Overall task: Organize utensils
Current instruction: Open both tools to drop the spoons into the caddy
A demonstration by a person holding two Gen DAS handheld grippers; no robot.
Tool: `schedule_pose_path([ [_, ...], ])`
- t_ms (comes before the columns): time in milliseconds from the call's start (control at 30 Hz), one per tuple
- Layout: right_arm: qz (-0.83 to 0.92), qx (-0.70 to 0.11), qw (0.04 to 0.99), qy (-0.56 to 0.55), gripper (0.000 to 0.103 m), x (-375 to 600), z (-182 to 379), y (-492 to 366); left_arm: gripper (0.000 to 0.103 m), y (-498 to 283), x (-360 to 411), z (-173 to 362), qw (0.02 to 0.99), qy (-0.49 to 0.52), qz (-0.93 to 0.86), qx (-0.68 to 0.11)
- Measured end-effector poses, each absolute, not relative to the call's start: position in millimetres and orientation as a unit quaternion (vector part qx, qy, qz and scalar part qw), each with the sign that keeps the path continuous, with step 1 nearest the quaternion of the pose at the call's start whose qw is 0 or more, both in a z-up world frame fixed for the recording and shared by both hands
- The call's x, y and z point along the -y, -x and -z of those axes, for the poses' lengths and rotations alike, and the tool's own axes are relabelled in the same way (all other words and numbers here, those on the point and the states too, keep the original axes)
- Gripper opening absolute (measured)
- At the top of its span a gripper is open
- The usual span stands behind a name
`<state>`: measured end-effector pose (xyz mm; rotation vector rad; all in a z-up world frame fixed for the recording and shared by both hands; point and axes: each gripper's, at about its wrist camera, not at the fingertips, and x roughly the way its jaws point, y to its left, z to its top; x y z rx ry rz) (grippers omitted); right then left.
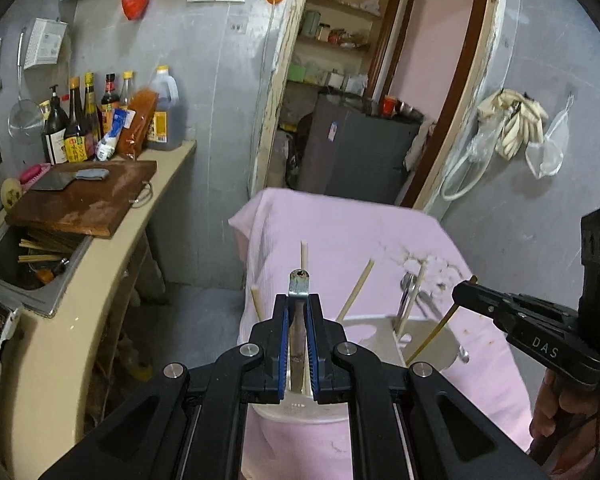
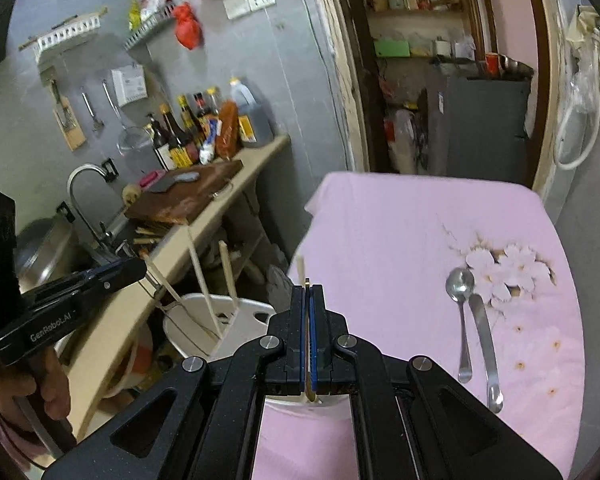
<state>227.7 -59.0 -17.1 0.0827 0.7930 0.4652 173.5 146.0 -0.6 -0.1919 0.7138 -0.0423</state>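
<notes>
My left gripper (image 1: 299, 300) is shut on a flat metal utensil handle (image 1: 299, 282) with a hole at its tip. It hangs over a white utensil holder (image 1: 364, 330) in which several pale chopsticks (image 1: 358, 290) stand. From the right, my right gripper (image 1: 462, 292) comes in, shut on a thin yellow-brown chopstick (image 1: 434, 334) that slants down toward the holder. In the right wrist view, the right gripper (image 2: 309, 290) pinches that chopstick (image 2: 308, 360), with the holder (image 2: 192, 304) and the left gripper (image 2: 142, 270) at the left. Two metal spoons (image 2: 462, 312) lie on the pink cloth (image 2: 380, 232).
A kitchen counter (image 1: 152, 208) runs along the left with a wooden cutting board (image 1: 88, 196), sauce bottles (image 1: 76, 124) and a sink (image 1: 32, 264) holding more chopsticks. Behind the cloth-covered table is a doorway with a grey cabinet (image 1: 360, 156). A person's hand (image 1: 560, 412) grips the right tool.
</notes>
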Motion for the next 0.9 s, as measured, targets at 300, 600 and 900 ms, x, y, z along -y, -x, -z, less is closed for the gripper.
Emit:
schedule_pose_path([
  [300, -0.231, -0.399, 0.887, -0.024, 0.002, 51.7, 35.7, -224.9, 0.009, -175.7, -141.2, 17.5, 0.922, 0.104, 0.029, -0.372],
  [600, -0.24, -0.399, 0.885, -0.025, 0.009, 56.3, 35.2, -221.9, 0.027, -172.8, -144.3, 18.8, 0.919, 0.149, 0.039, -0.363],
  [900, -0.227, -0.338, 0.912, -0.038, 0.041, 86.8, 6.0, -212.3, 0.073, -159.9, -137.8, -3.4, 0.941, 0.17, 0.016, -0.294],
])
